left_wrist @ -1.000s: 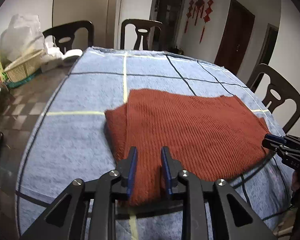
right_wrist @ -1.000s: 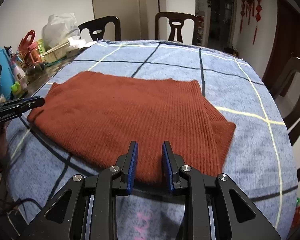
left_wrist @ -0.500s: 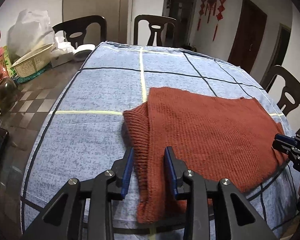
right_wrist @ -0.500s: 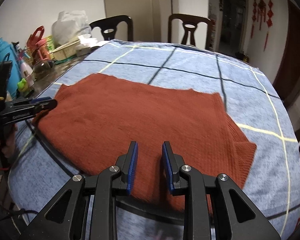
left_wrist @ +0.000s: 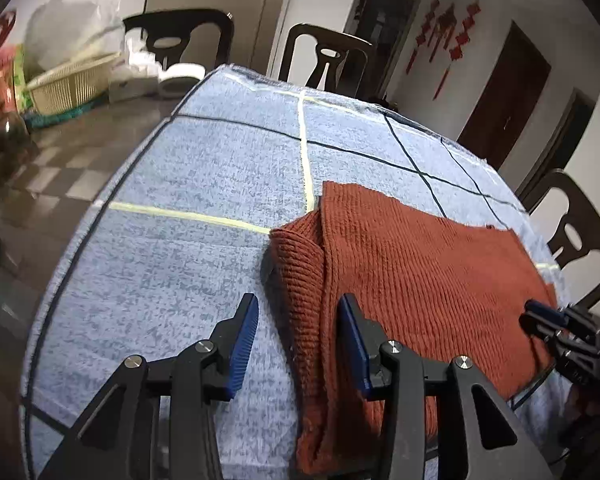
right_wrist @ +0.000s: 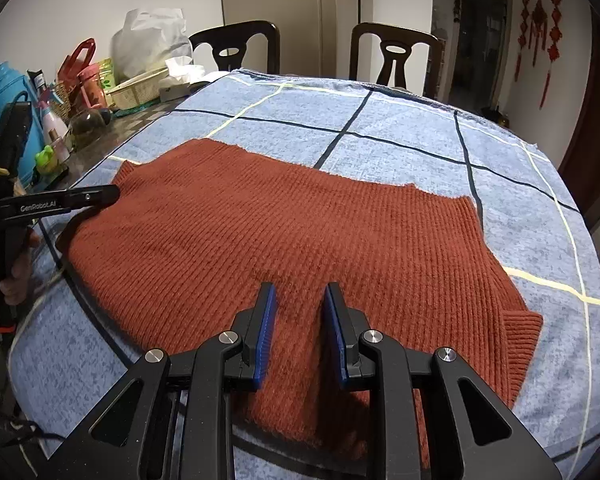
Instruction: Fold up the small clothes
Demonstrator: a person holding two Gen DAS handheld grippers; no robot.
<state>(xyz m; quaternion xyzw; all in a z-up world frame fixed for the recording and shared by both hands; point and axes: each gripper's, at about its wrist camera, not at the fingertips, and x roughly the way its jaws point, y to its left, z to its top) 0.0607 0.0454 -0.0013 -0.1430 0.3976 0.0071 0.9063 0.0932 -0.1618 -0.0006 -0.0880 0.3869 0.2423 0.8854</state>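
My left hand-held gripper (left_wrist: pixel 296 336) gapes wide and empty astride the sweater (left_wrist: pixel 412 276) edge, lower centre; long axis runs rightward.

Both tongs low and level — left tongs (left_wrist: pixel 296 320) agape, right tongs (right_wrist: pixel 299 312) parted.

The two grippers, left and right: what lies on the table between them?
Only the rust-red knitted sweater, spread flat on the blue checked cloth. The right wrist view shows it spanning from the left gripper to the right gripper.
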